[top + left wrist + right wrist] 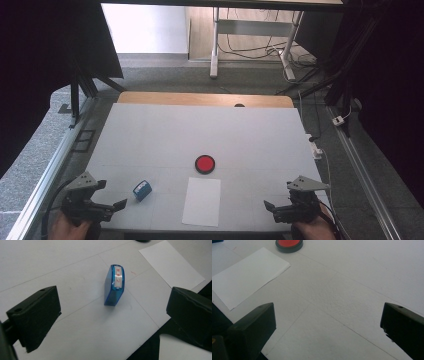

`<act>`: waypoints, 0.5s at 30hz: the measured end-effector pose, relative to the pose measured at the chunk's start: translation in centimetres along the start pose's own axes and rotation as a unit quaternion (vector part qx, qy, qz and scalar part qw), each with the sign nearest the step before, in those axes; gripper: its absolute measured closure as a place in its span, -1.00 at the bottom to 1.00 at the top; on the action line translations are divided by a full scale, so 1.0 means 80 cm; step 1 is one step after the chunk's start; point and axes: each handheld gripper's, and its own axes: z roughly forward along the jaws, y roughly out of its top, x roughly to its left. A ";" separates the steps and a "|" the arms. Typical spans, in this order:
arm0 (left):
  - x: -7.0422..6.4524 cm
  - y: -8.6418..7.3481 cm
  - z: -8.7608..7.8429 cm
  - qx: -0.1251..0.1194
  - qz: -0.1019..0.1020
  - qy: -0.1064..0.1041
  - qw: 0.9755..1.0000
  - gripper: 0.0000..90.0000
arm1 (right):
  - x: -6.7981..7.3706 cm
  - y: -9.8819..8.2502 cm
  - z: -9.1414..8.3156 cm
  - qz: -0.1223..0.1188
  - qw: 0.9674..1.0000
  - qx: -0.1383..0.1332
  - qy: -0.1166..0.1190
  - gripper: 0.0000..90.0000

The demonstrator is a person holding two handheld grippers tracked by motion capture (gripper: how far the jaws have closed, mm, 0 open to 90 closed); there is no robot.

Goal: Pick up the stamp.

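Note:
A small blue stamp (142,190) with a white label and red marks lies on the white table (200,135), left of a white sheet of paper (202,201). In the left gripper view the stamp (114,285) sits a short way ahead, between the two wide-apart jaws. My left gripper (112,195) is open at the table's front left corner, just left of the stamp. A round red ink pad (205,164) in a black rim sits above the paper, and the right gripper view shows the pad (289,244) and paper (247,275) too. My right gripper (277,200) is open at the front right, holding nothing.
A wooden strip (205,99) borders the table's far edge. Aluminium rails (45,175) run along both sides. Beyond are table legs and cables (250,50) on the floor. Wide bare table surface lies behind the pad.

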 end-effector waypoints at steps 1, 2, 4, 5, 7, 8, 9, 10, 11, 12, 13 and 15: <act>0.000 0.000 0.000 0.000 0.001 0.000 1.000 -1.00 | 0.000 0.000 0.000 0.001 1.000 0.000 0.001 -0.98; 0.000 0.001 0.000 0.000 0.001 -0.003 1.000 -1.00 | 0.000 0.000 0.000 0.001 1.000 0.000 0.001 -0.98; 0.001 0.001 0.001 0.000 0.003 -0.012 1.000 -1.00 | 0.000 0.000 0.000 0.000 1.000 0.001 0.001 -0.98; 0.001 0.002 0.002 -0.001 0.004 -0.014 1.000 -1.00 | 0.000 0.000 0.000 0.000 1.000 0.001 0.001 -0.98; 0.001 0.002 0.003 0.001 0.006 -0.019 1.000 -1.00 | 0.000 0.000 0.001 0.000 1.000 0.001 0.002 -0.98; 0.001 0.003 0.003 0.001 0.008 -0.020 1.000 -1.00 | 0.000 0.000 0.001 0.000 1.000 0.001 0.002 -0.98; 0.001 0.004 0.004 0.001 0.010 -0.020 1.000 -1.00 | 0.000 0.000 0.001 0.000 1.000 0.001 0.002 -0.98; 0.000 0.004 0.005 0.001 0.011 -0.022 1.000 -1.00 | 0.000 0.000 0.001 0.000 1.000 0.000 0.002 -0.98; 0.000 0.005 0.005 0.001 0.013 -0.022 1.000 -1.00 | 0.000 0.000 0.001 0.000 1.000 0.001 0.002 -0.98; 0.000 0.006 0.006 0.001 0.016 -0.021 1.000 -1.00 | 0.000 0.000 0.001 0.000 1.000 0.001 0.003 -0.98; 0.000 0.007 0.007 0.001 0.018 -0.021 1.000 -1.00 | 0.000 0.000 0.001 0.000 1.000 0.001 0.003 -0.98; -0.001 0.010 0.009 0.001 0.022 -0.022 1.000 -1.00 | 0.000 0.000 0.001 0.000 1.000 0.001 0.004 -0.98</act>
